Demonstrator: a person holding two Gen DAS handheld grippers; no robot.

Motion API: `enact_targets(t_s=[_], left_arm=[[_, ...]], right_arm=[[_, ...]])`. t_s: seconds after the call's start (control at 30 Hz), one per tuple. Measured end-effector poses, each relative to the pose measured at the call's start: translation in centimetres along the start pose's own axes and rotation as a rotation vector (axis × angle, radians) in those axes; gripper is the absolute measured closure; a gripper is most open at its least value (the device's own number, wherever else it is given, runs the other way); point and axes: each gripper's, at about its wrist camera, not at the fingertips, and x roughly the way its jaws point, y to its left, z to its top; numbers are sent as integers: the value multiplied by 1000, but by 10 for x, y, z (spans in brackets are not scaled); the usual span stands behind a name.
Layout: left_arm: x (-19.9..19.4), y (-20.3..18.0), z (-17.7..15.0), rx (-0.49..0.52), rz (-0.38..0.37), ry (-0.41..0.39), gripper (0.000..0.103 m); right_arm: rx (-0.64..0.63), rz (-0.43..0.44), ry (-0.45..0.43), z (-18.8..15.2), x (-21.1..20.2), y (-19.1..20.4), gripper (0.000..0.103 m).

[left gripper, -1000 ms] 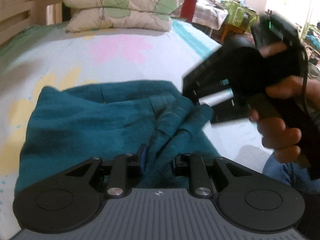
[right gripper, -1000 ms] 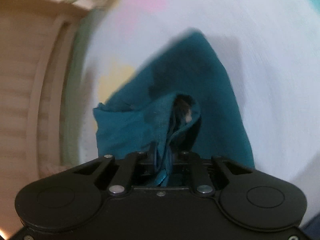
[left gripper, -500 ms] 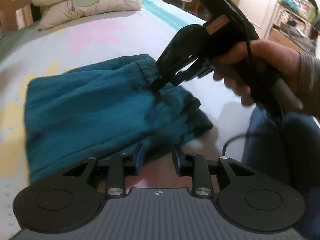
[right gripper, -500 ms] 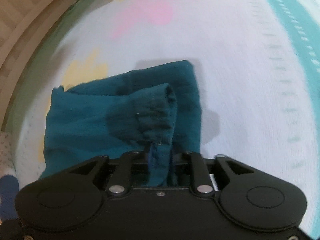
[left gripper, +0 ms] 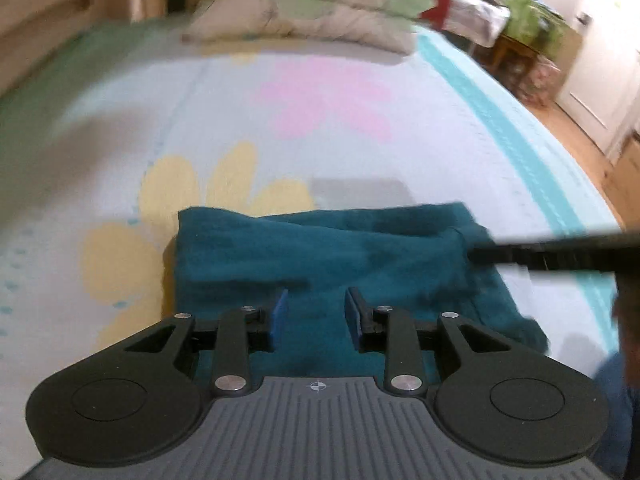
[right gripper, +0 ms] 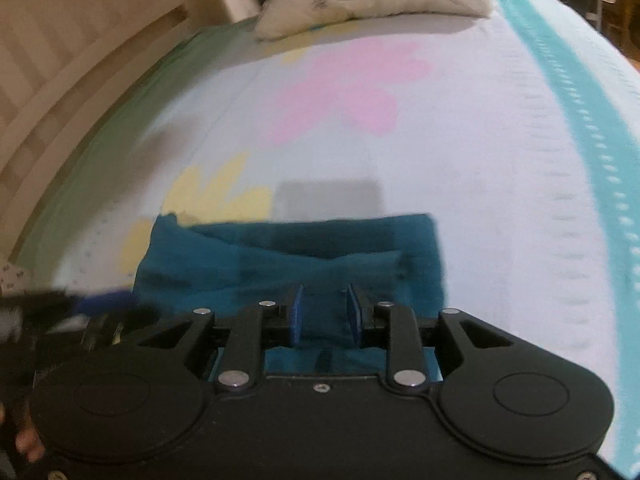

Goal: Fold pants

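- The teal pants (left gripper: 320, 248) lie folded on the bed (left gripper: 440, 152) (flowered sheet, pillows (left gripper: 304, 8) at its head).
- The left gripper (left gripper: 314, 314) and right gripper (right gripper: 323, 314) hover above, jaws apart, gripping nothing, having just been opening.

A bed (left gripper: 200, 120) fills most of both views, covered by a pale sheet (right gripper: 480, 160) printed with a pink flower (left gripper: 328, 100) and a yellow flower (left gripper: 180, 208), with a teal stripe (right gripper: 580, 120) running along its right side. At the head of the bed lie two stacked cream pillows with green leaf prints (left gripper: 312, 12). A light wooden slatted bed frame (right gripper: 60, 80) runs along the bed's left side. Beyond the pillows, to the right, a cluttered heap of bags and cloth (left gripper: 500, 8) rests on a wooden stand. Right of the bed, wooden floor (left gripper: 580, 132) meets a white door (left gripper: 596, 60). Lighting is dim and indoor.
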Motion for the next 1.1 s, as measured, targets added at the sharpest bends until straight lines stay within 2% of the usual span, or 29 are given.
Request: enact_targets(t_s=[0.13, 0.3, 0.43, 0.7, 1.03, 1.1], left_arm=[[39, 9, 12, 4, 14, 71, 73], [66, 23, 22, -76, -20, 138, 73], [67, 21, 22, -74, -23, 133, 73], [71, 26, 31, -115, -22, 134, 73], [80, 21, 42, -94, 11, 129, 73], [74, 22, 45, -99, 11, 114, 73]], right_arm=[[-14, -24, 65, -19, 19, -1, 66], [-11, -34, 146, -39, 28, -9, 72], [-67, -47, 141, -46, 24, -4, 72], [-283, -141, 148, -66, 24, 30, 72], [-301, -145, 140, -90, 12, 35, 72], [-310, -152, 142, -82, 14, 37, 72]])
